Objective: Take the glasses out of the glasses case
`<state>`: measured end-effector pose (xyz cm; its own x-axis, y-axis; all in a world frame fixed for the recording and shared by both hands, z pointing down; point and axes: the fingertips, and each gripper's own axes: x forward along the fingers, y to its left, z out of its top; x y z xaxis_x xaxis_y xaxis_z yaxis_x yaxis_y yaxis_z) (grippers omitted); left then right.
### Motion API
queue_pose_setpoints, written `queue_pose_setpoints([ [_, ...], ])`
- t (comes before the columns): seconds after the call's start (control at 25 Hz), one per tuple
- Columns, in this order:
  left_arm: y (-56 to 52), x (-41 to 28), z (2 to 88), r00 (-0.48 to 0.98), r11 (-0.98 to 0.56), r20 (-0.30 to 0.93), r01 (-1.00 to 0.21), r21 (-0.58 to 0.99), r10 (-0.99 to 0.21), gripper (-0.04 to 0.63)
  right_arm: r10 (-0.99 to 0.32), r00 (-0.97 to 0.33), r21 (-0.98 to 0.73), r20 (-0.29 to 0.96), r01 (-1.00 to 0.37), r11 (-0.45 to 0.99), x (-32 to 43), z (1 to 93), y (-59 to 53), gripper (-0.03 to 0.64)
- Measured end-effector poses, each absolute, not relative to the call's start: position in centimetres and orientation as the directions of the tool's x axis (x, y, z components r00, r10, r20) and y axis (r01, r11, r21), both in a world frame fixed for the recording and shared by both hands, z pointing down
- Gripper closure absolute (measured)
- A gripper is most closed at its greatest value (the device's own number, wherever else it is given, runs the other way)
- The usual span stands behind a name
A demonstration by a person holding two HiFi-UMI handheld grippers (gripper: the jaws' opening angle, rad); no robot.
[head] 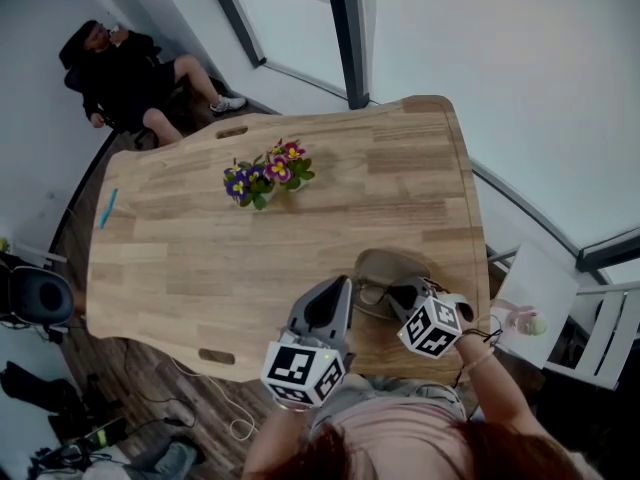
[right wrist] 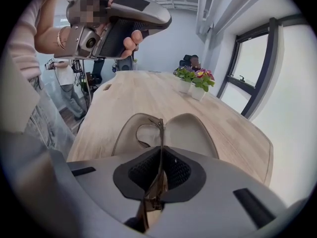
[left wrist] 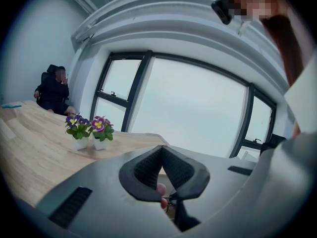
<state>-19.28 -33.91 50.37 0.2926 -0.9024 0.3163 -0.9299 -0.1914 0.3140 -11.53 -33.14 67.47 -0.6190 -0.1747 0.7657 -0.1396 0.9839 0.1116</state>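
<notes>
A beige glasses case lies open on the wooden table, close to its near edge. My right gripper is shut on the thin frame of the glasses, which stand edge-on just over the open case. In the head view the glasses sit between the case and my right gripper. My left gripper is shut with nothing between its pads. It is raised off the table to the left of the case and points up toward the window.
Two small white pots of purple flowers stand mid-table. A blue pen lies near the left edge. A person sits in a chair beyond the far corner. A white chair stands at the right.
</notes>
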Motion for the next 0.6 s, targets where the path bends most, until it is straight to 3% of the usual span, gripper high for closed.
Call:
queue_pose_setpoints([
  [0.6, -30.7, -18.0, 48.2, 0.311, -0.231, 0.272, -0.929, 0.289, -0.91, 0.594, -0.314, -0.664, 0.193, 0.678, -0.252, 0.948, -10.5, 62.6, -32.1, 0.604],
])
